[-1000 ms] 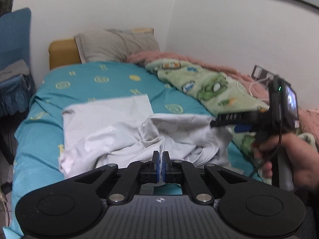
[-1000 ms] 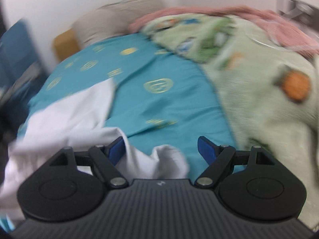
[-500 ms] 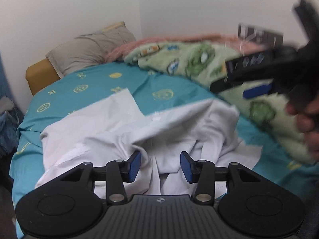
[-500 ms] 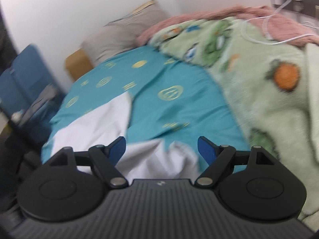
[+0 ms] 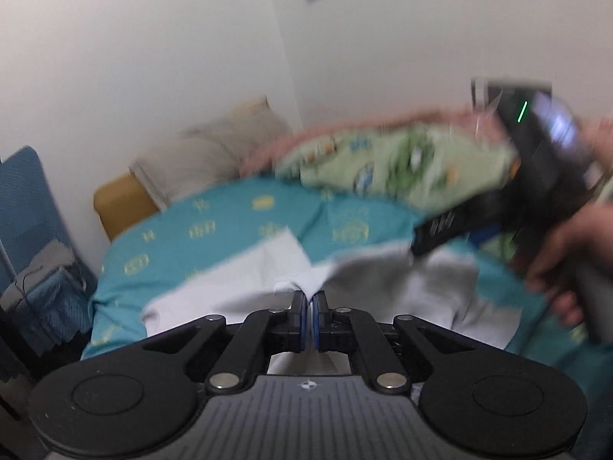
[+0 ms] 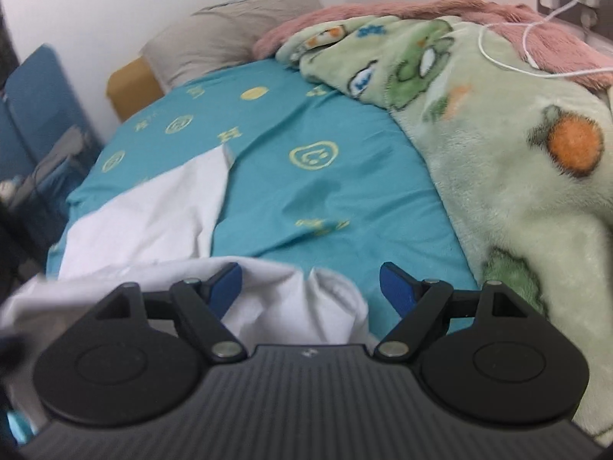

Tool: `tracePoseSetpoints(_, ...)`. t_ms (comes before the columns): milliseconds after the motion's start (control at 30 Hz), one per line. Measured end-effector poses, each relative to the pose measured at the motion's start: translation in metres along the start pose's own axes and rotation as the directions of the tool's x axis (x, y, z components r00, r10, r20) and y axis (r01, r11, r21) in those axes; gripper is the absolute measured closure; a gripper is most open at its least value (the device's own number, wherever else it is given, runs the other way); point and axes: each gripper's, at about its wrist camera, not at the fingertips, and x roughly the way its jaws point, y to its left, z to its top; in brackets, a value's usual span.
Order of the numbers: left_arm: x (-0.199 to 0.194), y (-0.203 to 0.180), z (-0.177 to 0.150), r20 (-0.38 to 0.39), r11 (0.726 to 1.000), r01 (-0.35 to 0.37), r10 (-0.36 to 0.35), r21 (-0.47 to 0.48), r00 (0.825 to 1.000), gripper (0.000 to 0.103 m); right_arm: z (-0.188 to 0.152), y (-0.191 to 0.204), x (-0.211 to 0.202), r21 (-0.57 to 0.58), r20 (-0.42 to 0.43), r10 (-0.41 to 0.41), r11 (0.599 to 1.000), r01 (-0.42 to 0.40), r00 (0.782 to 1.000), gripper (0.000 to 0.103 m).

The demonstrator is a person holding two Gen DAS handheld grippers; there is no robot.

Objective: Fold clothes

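Left hand-held gripper (image 5: 309, 301), bottom centre of its frame, is pinched tight on a fold of the white garment (image 5: 230, 287), lifting it off the bed (image 5: 230, 226) w/ teal sheet. Right hand-held gripper (image 6: 310, 283) has blue pads (image 6: 226, 281) spread wide, nothing between them; garment edge lies just below. Person's hand (image 5: 567, 260) grips its handle at frame right of left view, blurred. Green blanket (image 6: 498, 134) upper right
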Motion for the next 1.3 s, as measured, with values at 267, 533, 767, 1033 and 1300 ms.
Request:
tracePoseSetpoints(267,-0.012,0.026,0.009,0.052,0.988,0.010,-0.002,-0.157,0.999,0.099,-0.004,0.005,-0.031,0.006,0.061,0.083,0.996,-0.084,0.995,0.022)
tracePoseSetpoints(533,-0.010,0.043,0.004,0.047,0.965,-0.020,0.034,-0.262,0.998,0.099,-0.031,0.034,-0.078,-0.139,0.005,0.290,0.948,-0.287,0.957,0.048)
tracePoseSetpoints(767,-0.018,0.055,0.004,0.106,0.942,0.004,0.034,-0.334,0.994,0.099,-0.051,0.072,-0.023,-0.302,-0.118,0.166,0.933,-0.195,0.979,0.056)
tracePoseSetpoints(1033,-0.012,0.058,0.003,0.101,0.948,0.005,0.028,-0.318,0.995,0.100,-0.051,0.069,-0.021,-0.326,-0.154,0.149,0.925,-0.193,0.977,0.093)
tracePoseSetpoints(1300,0.010,0.028,-0.014,-0.043,0.986,0.069,-0.076,-0.151,0.996,0.089,-0.018,0.032,-0.066,-0.180,-0.052,0.245,0.951,-0.250,0.968,0.094)
